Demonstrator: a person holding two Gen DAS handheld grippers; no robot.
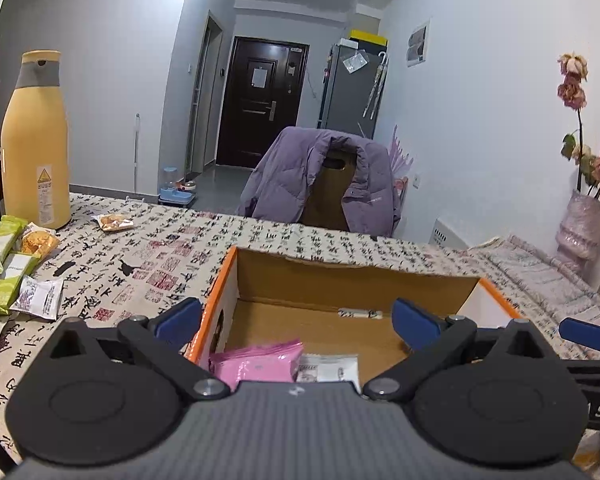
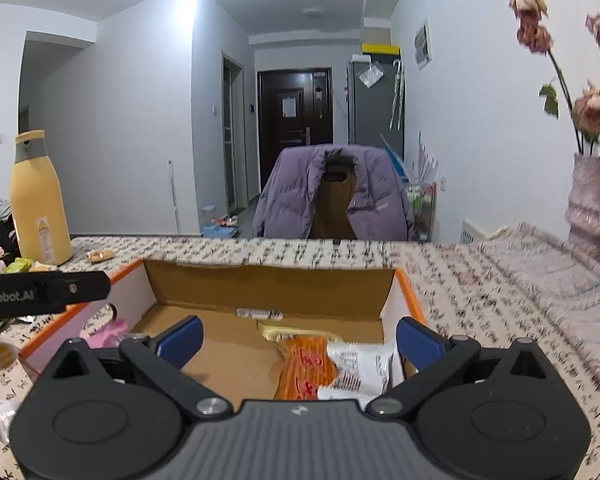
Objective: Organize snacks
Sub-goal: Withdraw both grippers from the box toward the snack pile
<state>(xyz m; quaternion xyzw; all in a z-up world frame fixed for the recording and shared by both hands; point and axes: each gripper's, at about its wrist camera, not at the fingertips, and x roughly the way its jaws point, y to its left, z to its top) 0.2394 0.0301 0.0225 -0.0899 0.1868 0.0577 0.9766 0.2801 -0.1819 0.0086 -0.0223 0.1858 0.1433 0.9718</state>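
Observation:
An open cardboard box (image 1: 340, 284) with an orange rim stands on the patterned tablecloth. My left gripper (image 1: 298, 322) hovers open over its near left part, above a pink packet (image 1: 256, 364) and a white packet (image 1: 328, 368). Nothing is between its fingers. My right gripper (image 2: 300, 340) is open and bare over the box (image 2: 268, 284), above an orange packet (image 2: 306, 368) and white packets (image 2: 360, 364). Loose snacks lie left of the box: green packets (image 1: 2, 240), a white packet (image 1: 38, 296) and cookie packets (image 1: 112, 222).
A tall yellow bottle (image 1: 36, 140) stands at the table's far left. A chair draped with a purple jacket (image 1: 320, 176) sits behind the far edge. A vase of dried flowers (image 1: 580, 224) is at the right, on a folded cloth.

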